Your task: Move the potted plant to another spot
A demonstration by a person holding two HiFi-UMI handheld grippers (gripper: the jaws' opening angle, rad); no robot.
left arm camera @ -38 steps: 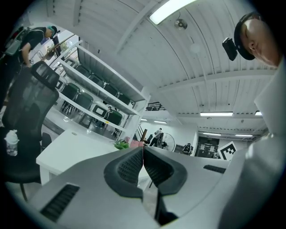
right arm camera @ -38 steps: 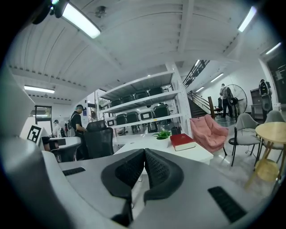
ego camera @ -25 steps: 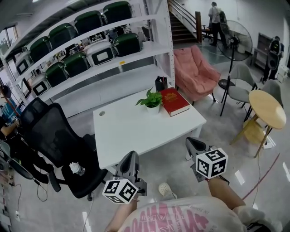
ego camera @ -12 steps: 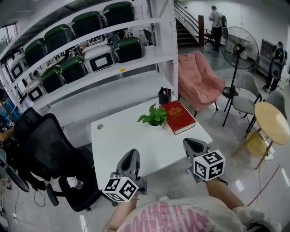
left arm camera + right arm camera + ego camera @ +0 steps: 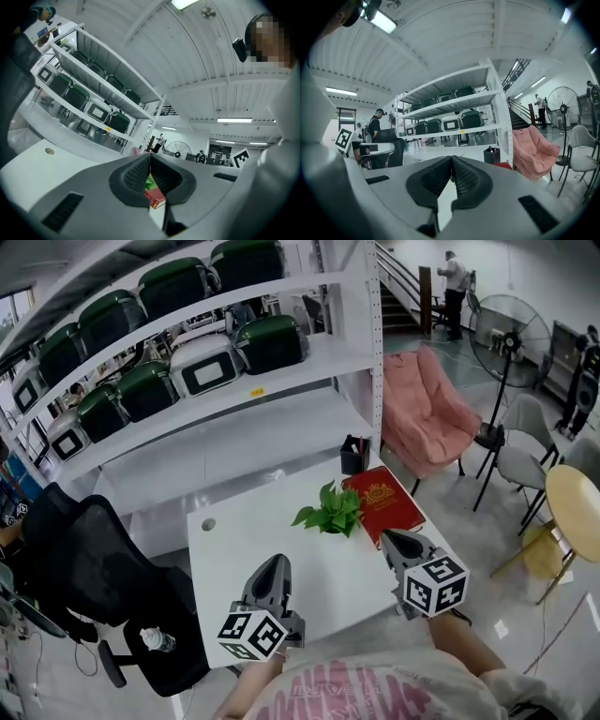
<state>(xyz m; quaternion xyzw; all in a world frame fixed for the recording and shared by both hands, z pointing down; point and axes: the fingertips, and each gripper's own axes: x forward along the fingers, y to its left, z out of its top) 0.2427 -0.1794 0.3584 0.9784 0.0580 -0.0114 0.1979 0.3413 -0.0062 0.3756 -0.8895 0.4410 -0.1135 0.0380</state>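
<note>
left gripper (image 5: 277, 563) over the near edge of the white table (image 5: 230, 535), jaws pressed together, nothing between them. right gripper (image 5: 394, 540) at the table's near right corner, jaws likewise together, empty. potted plant (image 5: 330, 512) upright on the table's far right part, untouched, just beside the red book (image 5: 386, 502) along the right edge. black pen holder (image 5: 353, 456) at the far right corner. white shelving (image 5: 281, 362) beyond the table.

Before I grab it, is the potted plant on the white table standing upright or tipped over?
Upright: the potted plant stands on the white table, leaves up, beside the red book.
</note>
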